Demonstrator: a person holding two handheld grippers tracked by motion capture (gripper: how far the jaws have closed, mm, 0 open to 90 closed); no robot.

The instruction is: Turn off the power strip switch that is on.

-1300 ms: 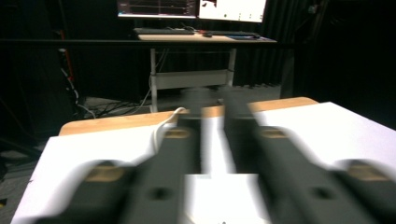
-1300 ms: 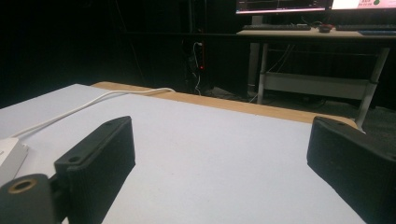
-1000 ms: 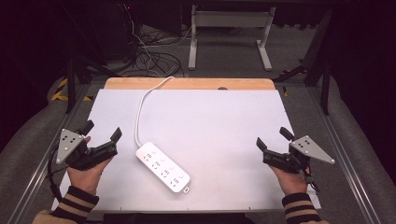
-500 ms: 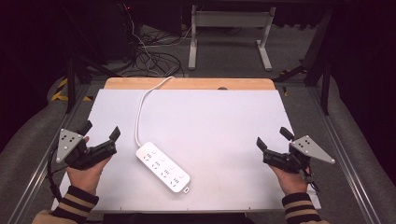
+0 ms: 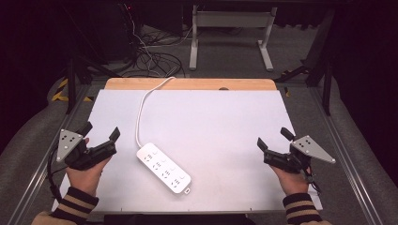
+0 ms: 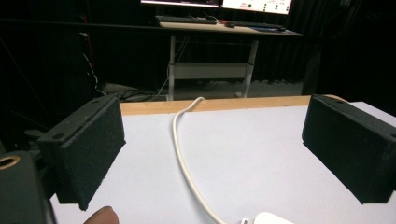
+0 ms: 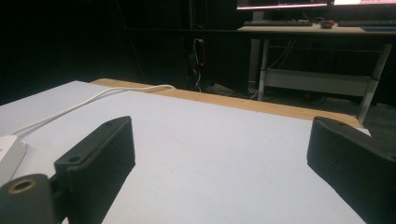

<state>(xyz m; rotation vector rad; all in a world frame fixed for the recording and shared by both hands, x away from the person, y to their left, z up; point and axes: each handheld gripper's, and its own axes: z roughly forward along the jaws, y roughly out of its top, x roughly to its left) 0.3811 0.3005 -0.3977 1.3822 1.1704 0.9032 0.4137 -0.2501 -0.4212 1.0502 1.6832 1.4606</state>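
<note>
— Grippers first: how do they stand?
— Left gripper (image 5: 100, 132) sits near the table's (image 5: 225, 112) left edge, jaws spread wide, nothing between them. Right gripper (image 5: 273, 142) near the right edge, jaws likewise wide apart, holding nothing.
— And the power strip (image 5: 164, 167)?
— White, long, several sockets on top, lying flat and slanted toward the near edge, left of the middle. Just beside the left gripper, not touching; well apart from the right one.
— Its cable (image 5: 139, 117)?
— White, curving away from the strip's far end and over the far wooden edge.
</note>
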